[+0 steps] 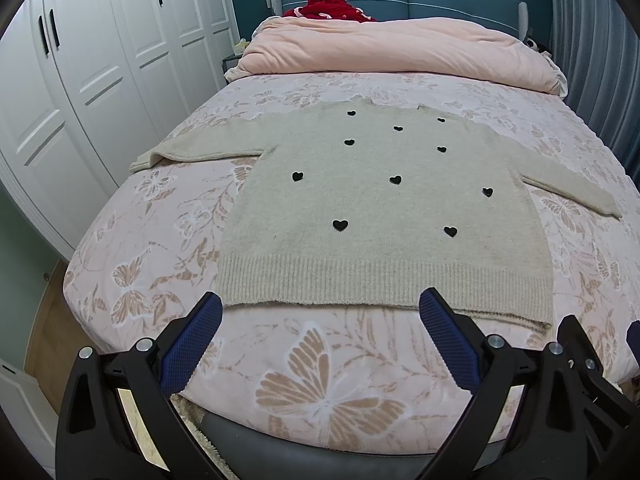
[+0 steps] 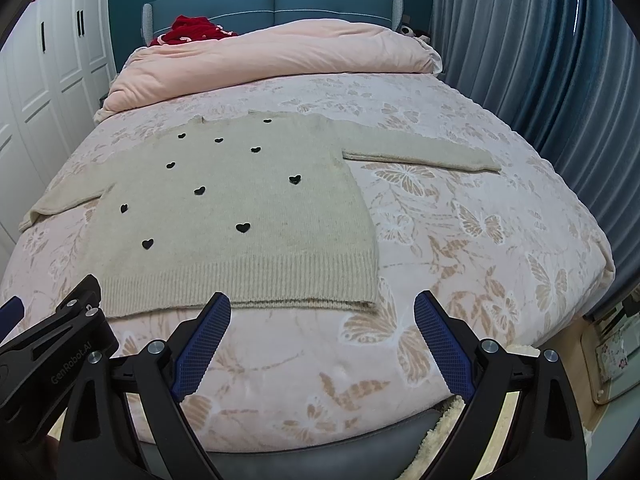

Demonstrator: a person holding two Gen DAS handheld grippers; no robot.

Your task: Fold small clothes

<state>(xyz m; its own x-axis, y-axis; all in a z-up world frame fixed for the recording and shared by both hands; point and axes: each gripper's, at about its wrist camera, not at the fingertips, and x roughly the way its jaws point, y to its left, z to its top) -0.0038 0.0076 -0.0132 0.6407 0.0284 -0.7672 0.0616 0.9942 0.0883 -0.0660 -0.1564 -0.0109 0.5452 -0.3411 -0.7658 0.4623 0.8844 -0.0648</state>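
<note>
In the left wrist view, the left gripper is hovering over the foot of the bed with its blue pads spread wide and nothing between them, so it is released. The sweater is lying flat and face up on the bedspread, hem toward the camera, both sleeves stretched outward, black hearts scattered over the front. The left pad is sitting just off the hem's near left corner, and the other gripper's black frame is showing at the right edge. A pink duvet is bunched at the headboard, well apart from the sweater. In the right wrist view, the right gripper is likewise hanging wide apart and empty, its left pad just short of the ribbed hem, near the hem's right corner. The right sleeve is reaching out toward the curtain. Judging from this, the fold is not yet begun and the first pinch is the step in hand. To do it well, each claw is probably best going to one side's sleeve or shoulder and hem, biting both knit layers squarely, then lifting only slightly and carrying inward together so the soft knit is not dragging or bunching on the bedspread.
</note>
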